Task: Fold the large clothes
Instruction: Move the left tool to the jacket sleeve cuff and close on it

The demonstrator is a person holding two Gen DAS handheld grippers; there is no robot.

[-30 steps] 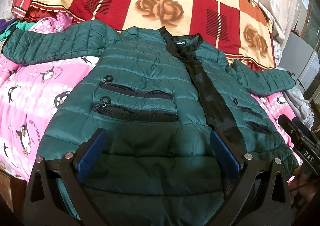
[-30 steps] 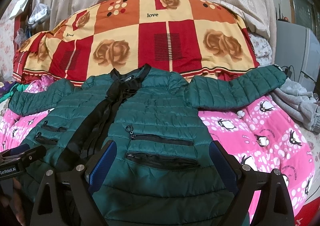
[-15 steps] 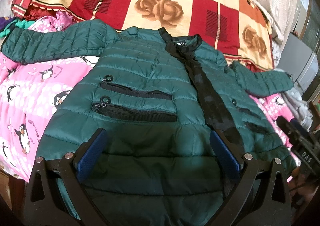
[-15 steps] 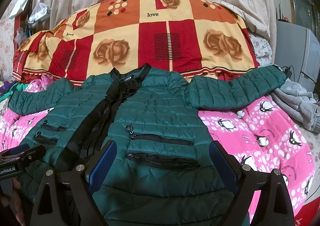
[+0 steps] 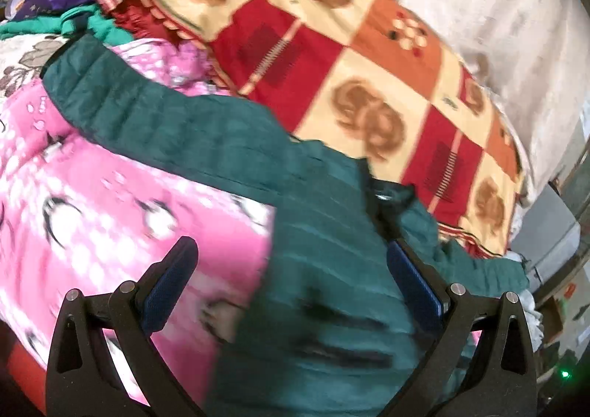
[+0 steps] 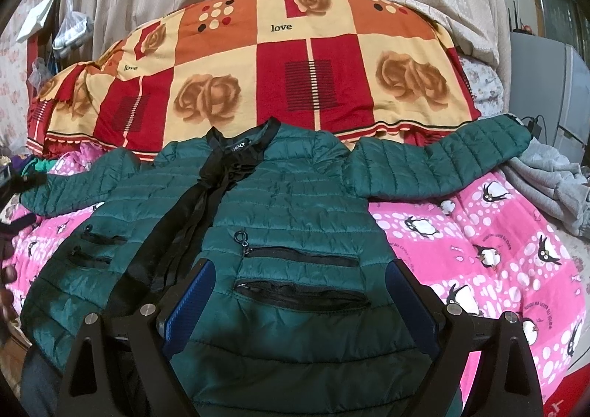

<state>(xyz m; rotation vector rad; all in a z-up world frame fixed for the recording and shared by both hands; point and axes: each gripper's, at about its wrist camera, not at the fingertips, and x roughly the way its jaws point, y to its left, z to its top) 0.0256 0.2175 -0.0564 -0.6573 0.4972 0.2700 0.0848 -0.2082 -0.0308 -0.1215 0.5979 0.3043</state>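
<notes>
A dark green quilted jacket (image 6: pixel 295 218) lies face up and spread flat on a pink penguin blanket (image 6: pixel 479 240), with both sleeves out and a black ribbon (image 6: pixel 191 218) down its front. My right gripper (image 6: pixel 298 291) is open and empty over the jacket's lower right front, near the zip pockets. My left gripper (image 5: pixel 291 277) is open and empty over the jacket's left side, where its body meets the blanket (image 5: pixel 92 203). The left sleeve (image 5: pixel 140 122) stretches to the upper left. The left wrist view is blurred.
A red, orange and cream rose-patterned quilt (image 6: pixel 287 74) is piled behind the jacket. Grey clothing (image 6: pixel 553 181) lies at the right edge of the bed. A grey appliance (image 6: pixel 549 85) stands at the far right. Teal and purple clothes (image 5: pixel 66 15) lie at the far left.
My left gripper has swung quickly to the left, from the jacket's hem centre to its left side and sleeve. My right gripper has barely moved. Both stay open.
</notes>
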